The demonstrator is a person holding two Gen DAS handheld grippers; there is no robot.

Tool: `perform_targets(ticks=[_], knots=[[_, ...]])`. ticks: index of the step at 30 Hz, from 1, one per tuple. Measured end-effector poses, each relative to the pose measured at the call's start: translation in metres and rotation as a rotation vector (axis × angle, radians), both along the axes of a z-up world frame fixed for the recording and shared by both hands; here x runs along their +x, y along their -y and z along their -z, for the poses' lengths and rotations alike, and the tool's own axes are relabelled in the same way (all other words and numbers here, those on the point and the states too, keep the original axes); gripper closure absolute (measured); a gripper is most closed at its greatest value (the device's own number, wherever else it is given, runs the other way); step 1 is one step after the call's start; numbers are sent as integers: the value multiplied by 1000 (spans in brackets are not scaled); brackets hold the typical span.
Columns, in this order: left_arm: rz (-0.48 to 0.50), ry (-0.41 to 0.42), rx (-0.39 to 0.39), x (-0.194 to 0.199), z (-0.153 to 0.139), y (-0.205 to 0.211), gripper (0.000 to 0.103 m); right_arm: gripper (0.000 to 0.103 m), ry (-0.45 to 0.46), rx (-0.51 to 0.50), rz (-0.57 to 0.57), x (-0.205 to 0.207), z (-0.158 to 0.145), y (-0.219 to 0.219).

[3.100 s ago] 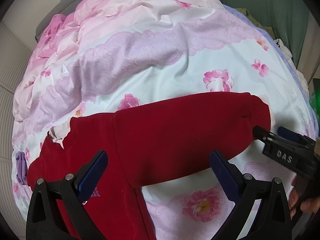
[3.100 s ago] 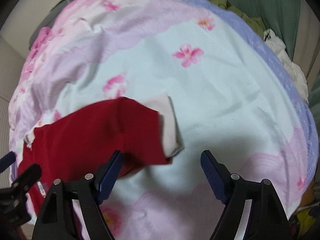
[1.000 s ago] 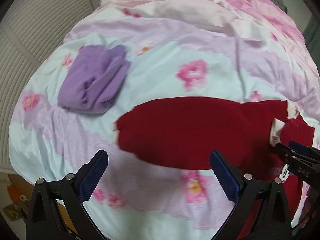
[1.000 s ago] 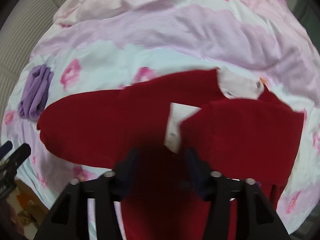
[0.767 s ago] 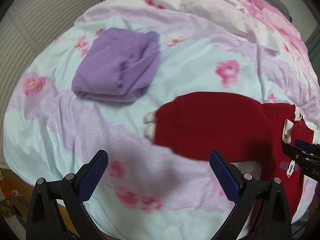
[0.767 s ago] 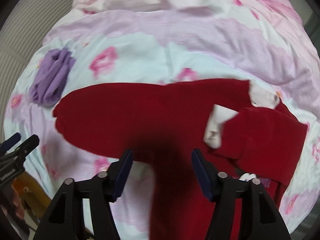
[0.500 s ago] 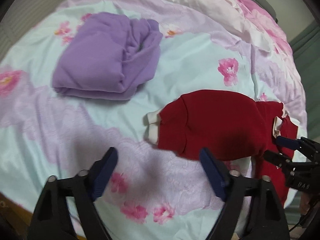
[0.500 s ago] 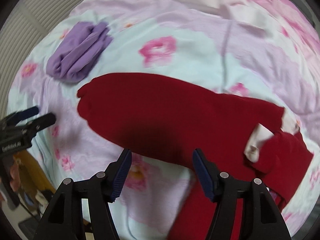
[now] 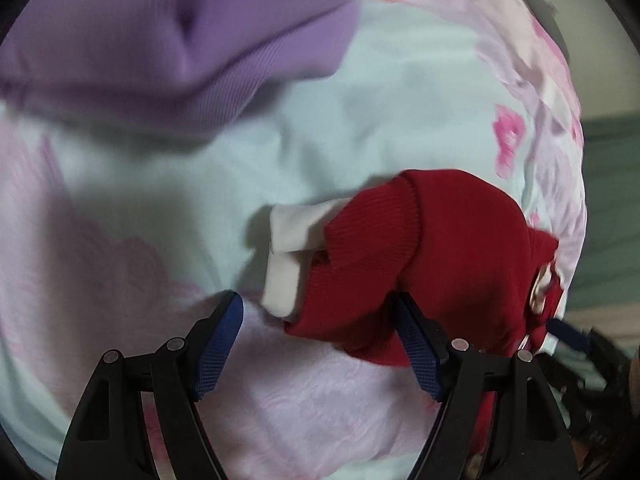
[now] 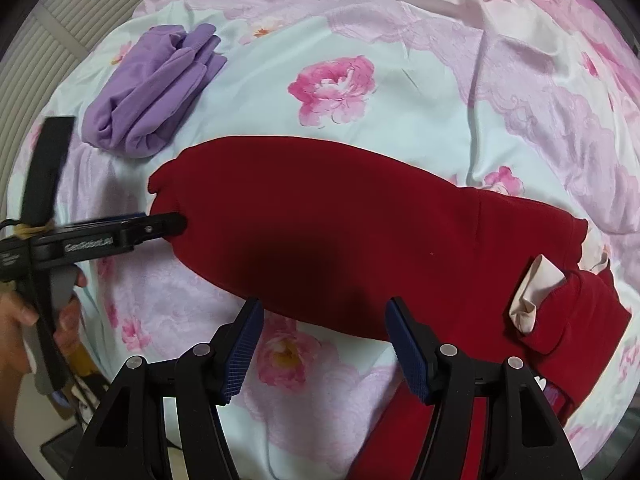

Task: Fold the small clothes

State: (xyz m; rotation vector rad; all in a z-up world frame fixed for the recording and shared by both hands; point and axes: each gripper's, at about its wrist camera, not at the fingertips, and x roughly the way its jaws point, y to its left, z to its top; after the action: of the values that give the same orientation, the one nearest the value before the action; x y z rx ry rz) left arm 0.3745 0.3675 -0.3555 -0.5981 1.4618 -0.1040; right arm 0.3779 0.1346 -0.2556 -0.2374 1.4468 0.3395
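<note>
A small red sweater point(image 10: 340, 232) with white cuffs lies on a floral bedspread point(image 10: 400, 92). One sleeve stretches to the left; its white-lined cuff point(image 9: 288, 256) shows close up in the left wrist view. My left gripper point(image 9: 320, 344) is open, low over the bed, its fingers on either side of that cuff end; it also shows in the right wrist view point(image 10: 176, 226) at the sleeve's end. My right gripper point(image 10: 324, 340) is open and empty above the sleeve's near edge. The other sleeve's cuff point(image 10: 532, 296) lies folded onto the body at right.
A folded purple garment point(image 10: 156, 88) lies on the bed to the far left of the sweater; it also fills the top of the left wrist view point(image 9: 168, 40). The bed's edge and floor clutter point(image 10: 76, 368) lie at lower left. Rumpled pink bedding point(image 10: 520, 8) is at the back.
My left gripper has dropped down and forward to the sleeve's cuff end, so cuff and purple garment loom larger. My right gripper has drawn back slightly over the sleeve.
</note>
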Motion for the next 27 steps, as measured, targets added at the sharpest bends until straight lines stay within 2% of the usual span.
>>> perform_targets(ticks=[2,3,4,5,7,10,16,18,21,23,27], knots=[[-34,1,6,3,2,2,27,39,0,-1,6,0,0,1],[-46,-2,4,5,1,4,36,39,-1,-4,9,1,0,2],[-49,-2,-7,6,-1,6,52,39,-1,-4,12,1,0,2],[-53,-1,-19,7,-3,9,55,39,1,-1,14,1,0,4],[-52,11,10,5,-12,19,66,39,10,0,24,1,-2,7],[-48,65,61,0,-40,29,69,39,15,18,48,0,-8,16],[44,283,211,-14,-144,83,72,39,52,58,106,-9,-29,54],[85,347,242,-15,-174,109,80,39,69,75,148,-16,-40,80],[142,409,244,-10,-203,153,81,39,97,90,207,-27,-55,119],[182,435,248,-6,-213,185,82,39,124,91,244,-36,-64,147],[248,471,206,2,-232,250,83,39,170,93,330,-54,-83,209]])
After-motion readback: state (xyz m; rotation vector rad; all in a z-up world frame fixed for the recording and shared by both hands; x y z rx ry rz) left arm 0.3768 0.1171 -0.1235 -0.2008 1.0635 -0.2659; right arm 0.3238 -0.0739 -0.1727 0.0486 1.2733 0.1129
